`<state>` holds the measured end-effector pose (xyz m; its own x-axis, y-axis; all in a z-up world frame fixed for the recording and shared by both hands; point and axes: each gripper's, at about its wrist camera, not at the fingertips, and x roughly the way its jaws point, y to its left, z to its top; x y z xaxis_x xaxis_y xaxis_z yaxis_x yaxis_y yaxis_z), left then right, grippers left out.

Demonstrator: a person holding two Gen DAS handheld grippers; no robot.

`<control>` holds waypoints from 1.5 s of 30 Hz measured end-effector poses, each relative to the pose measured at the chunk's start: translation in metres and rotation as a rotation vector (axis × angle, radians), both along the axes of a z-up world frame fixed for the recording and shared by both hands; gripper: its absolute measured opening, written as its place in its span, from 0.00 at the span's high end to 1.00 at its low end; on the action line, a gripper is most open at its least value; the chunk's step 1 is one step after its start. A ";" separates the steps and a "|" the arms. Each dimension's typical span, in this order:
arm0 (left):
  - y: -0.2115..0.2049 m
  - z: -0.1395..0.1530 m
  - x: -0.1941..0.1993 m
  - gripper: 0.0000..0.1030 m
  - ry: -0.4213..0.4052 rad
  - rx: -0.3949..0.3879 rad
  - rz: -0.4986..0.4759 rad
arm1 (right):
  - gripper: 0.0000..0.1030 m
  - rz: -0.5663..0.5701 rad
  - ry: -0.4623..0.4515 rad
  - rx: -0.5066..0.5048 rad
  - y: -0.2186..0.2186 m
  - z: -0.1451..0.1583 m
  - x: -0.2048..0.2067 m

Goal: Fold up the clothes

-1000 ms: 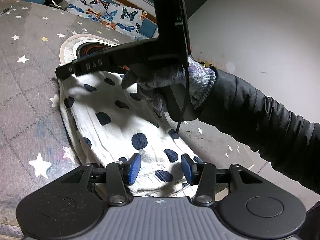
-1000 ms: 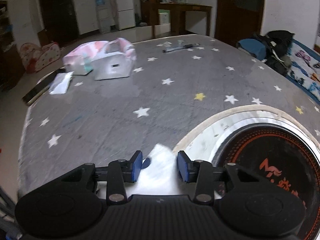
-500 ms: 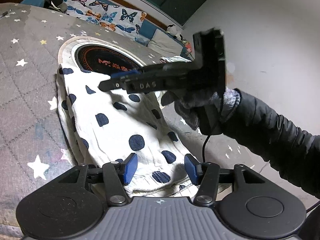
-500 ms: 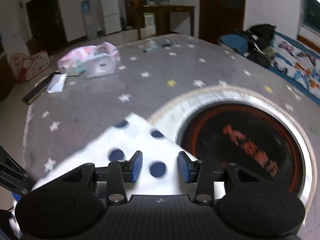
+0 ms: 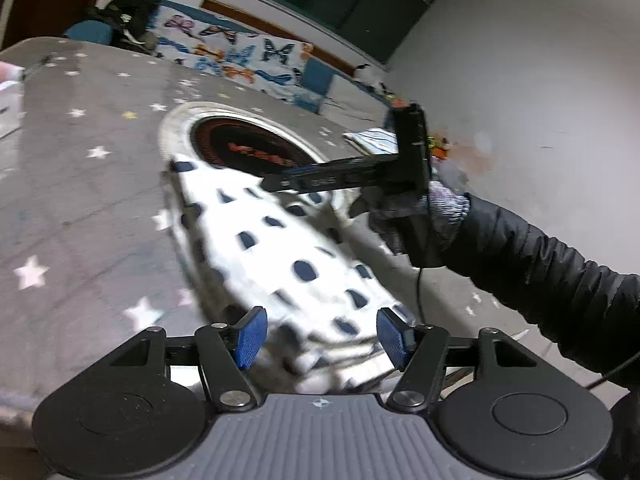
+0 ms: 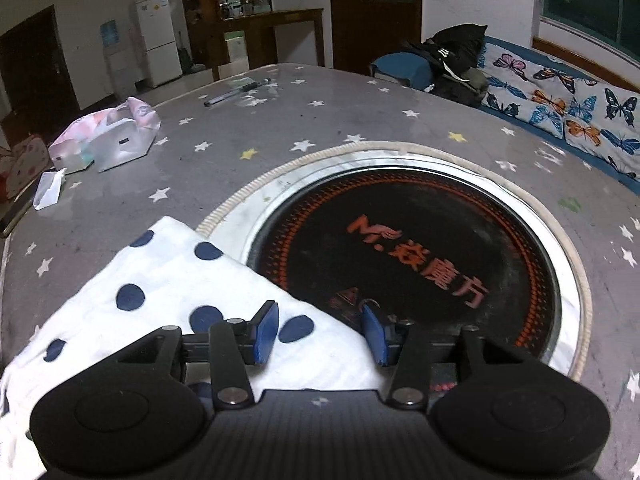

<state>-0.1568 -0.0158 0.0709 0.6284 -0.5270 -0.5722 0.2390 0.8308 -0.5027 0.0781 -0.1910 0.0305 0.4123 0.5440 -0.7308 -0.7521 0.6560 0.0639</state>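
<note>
Lying lengthwise on the starry table (image 6: 280,148), the polka-dot cloth (image 5: 280,248) overlaps the cooktop ring (image 6: 568,264) — both the left gripper (image 5: 318,336) and right gripper (image 6: 320,330) gape, holding nothing; pinching one layer could drag it crooked.

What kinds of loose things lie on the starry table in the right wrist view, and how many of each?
Spotted cloth: 1
Plastic bag: 1
Pen: 1
White wrapper: 1
Total: 4
</note>
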 end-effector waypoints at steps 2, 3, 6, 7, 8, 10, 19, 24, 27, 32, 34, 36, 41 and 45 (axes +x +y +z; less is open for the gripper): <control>0.005 0.001 -0.008 0.34 0.010 0.019 0.011 | 0.52 -0.002 -0.003 0.000 -0.001 0.000 0.000; 0.008 0.001 -0.013 0.32 0.015 0.028 0.017 | 0.52 -0.002 -0.005 -0.001 -0.001 0.000 0.000; 0.008 -0.006 -0.018 0.32 0.046 0.064 0.014 | 0.51 0.000 -0.015 -0.005 -0.001 0.001 -0.001; 0.007 -0.009 -0.018 0.32 0.052 0.072 0.007 | 0.51 0.000 -0.017 -0.007 0.000 0.002 -0.002; 0.004 -0.012 -0.018 0.32 0.054 0.086 0.000 | 0.51 0.000 -0.020 -0.010 0.000 0.002 -0.003; -0.004 -0.016 -0.017 0.32 0.050 0.124 -0.014 | 0.48 0.002 -0.029 -0.017 0.001 0.002 -0.004; -0.016 -0.025 -0.013 0.32 0.016 0.229 -0.001 | 0.44 0.002 -0.050 -0.031 -0.001 0.005 -0.009; -0.026 -0.026 -0.014 0.31 -0.031 0.332 0.013 | 0.40 0.000 -0.059 -0.035 -0.003 0.007 -0.011; -0.025 -0.029 -0.012 0.30 -0.035 0.360 0.033 | 0.39 0.002 -0.067 -0.036 -0.004 0.009 -0.013; -0.012 -0.033 -0.002 0.30 -0.033 0.386 0.094 | 0.38 0.001 -0.075 -0.027 -0.006 0.012 -0.016; -0.005 -0.035 0.005 0.30 -0.036 0.402 0.122 | 0.38 -0.001 -0.077 -0.024 -0.007 0.012 -0.017; 0.003 -0.036 0.014 0.30 -0.042 0.425 0.150 | 0.38 -0.001 -0.078 -0.021 -0.008 0.012 -0.018; 0.024 -0.040 0.043 0.30 -0.053 0.471 0.203 | 0.38 -0.005 -0.097 -0.021 -0.011 0.014 -0.022; 0.036 -0.041 0.069 0.30 -0.066 0.492 0.217 | 0.38 0.008 -0.127 -0.020 -0.012 0.020 -0.032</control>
<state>-0.0882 0.0200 0.0295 0.7357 -0.0613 -0.6745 0.0540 0.9980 -0.0319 0.0464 -0.2033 0.0505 0.4978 0.5336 -0.6838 -0.7586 0.6500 -0.0450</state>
